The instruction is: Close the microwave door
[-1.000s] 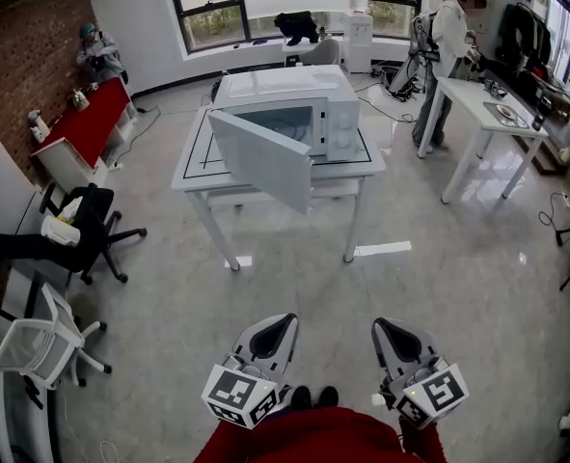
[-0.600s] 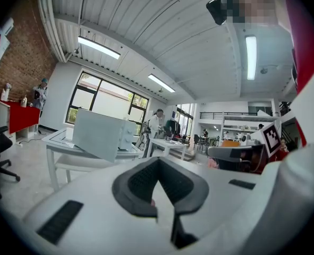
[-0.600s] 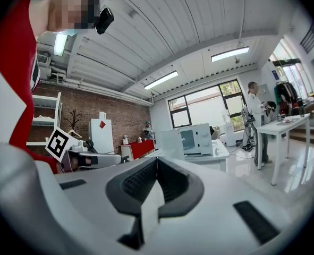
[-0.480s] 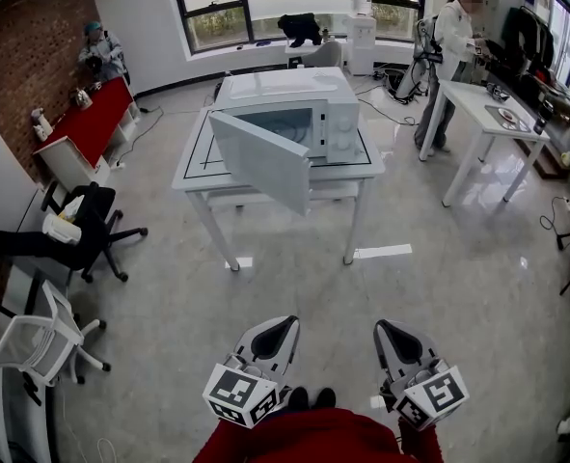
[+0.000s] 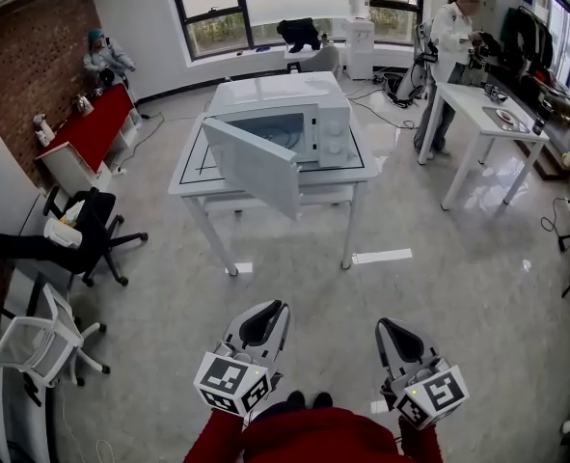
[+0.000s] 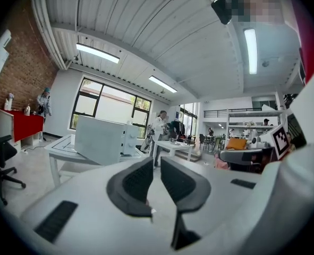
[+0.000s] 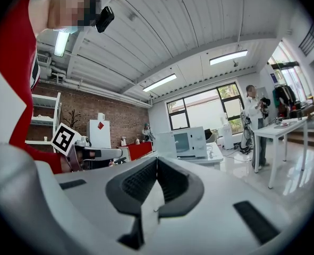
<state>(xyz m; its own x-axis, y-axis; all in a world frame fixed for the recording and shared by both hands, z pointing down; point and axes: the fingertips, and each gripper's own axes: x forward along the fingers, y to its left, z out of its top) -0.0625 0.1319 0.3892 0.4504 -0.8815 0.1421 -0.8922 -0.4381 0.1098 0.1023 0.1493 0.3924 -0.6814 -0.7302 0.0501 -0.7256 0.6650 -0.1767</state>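
Your left gripper [image 6: 157, 161] has fingers [image 6: 138, 182] that have just been easing apart: a narrow slit shows between the dark ribbed pads, and nothing sits in it. On your right gripper [image 7: 156, 161] the fingers [image 7: 141, 182] are pressed together at the tips, pinching nothing. Both tools point roughly level, side by side above the floor [image 5: 294, 278], with your red sleeves [image 5: 313, 437] just behind them. Each carries its marker cube: the left one [image 5: 229, 386] and the right one [image 5: 437, 394] show black-and-white square patterns, no letters to read.

The microwave [image 5: 294, 109] stands well apart from both grippers, straight ahead across open floor, on a white tabletop [image 5: 190, 167] edged with a black line. Its door [image 5: 256, 167] is open, swung out on the left-hand hinge so that its free edge reaches past the front of the tabletop toward you. Neither gripper touches it.

Further out, a black office chair [image 5: 92, 225] sits at the left. One person [image 5: 101, 56] is by a red table against the brick wall, and another person in white [image 5: 453, 37] stands at a white table on the right.
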